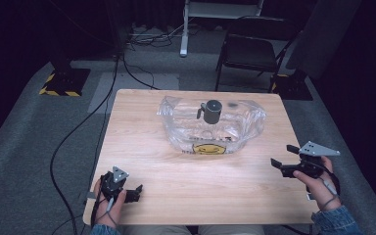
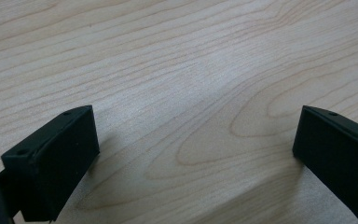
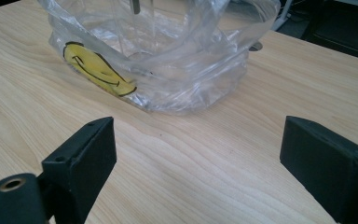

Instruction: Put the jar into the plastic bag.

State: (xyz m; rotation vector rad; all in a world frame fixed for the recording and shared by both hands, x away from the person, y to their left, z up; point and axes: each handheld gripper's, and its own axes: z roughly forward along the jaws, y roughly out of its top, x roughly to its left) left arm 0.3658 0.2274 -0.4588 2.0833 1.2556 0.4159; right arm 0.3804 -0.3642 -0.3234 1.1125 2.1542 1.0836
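Item: one clear plastic bag (image 1: pixel 210 125), standing open toward the far middle of the wooden table (image 1: pixel 142 132). A yellow smiley face (image 1: pixel 209 148) is printed on its near wall. Inside stands one grey cup (image 1: pixel 212 111), upright, with a handle on its left side. The cup looks to rest on the bag's floor, though the folds of film make the contact hard to confirm.

Item: left gripper (image 1: pixel 133 192), held by the left hand (image 1: pixel 108 203) at the near left corner of the table. Jaws set wide apart, nothing between them. In the left gripper view its two black fingers (image 2: pixel 51 163) frame bare wood grain.

Item: right gripper (image 1: pixel 283 159), held by the right hand (image 1: pixel 318 183) at the right edge of the table, pointing left toward the bag. Jaws spread wide, empty. In the right gripper view the bag (image 3: pixel 168 56) lies ahead, well apart from the fingers (image 3: pixel 81 163), with the smiley face (image 3: pixel 98 70) on its left.

Progress, as judged: the cup already sits in the bag, so any loading appears done. Neither gripper touches the bag or the cup. Whatever remains, whether lifting the bag, closing it or taking the cup back out, has not begun; both grippers stand off with the bag between and beyond them.

Count: bags, one. Cups, one. Grippers, two. Tables, one. In the room beyond the far edge: one dark chair (image 1: pixel 252 51), cables on the grey floor.
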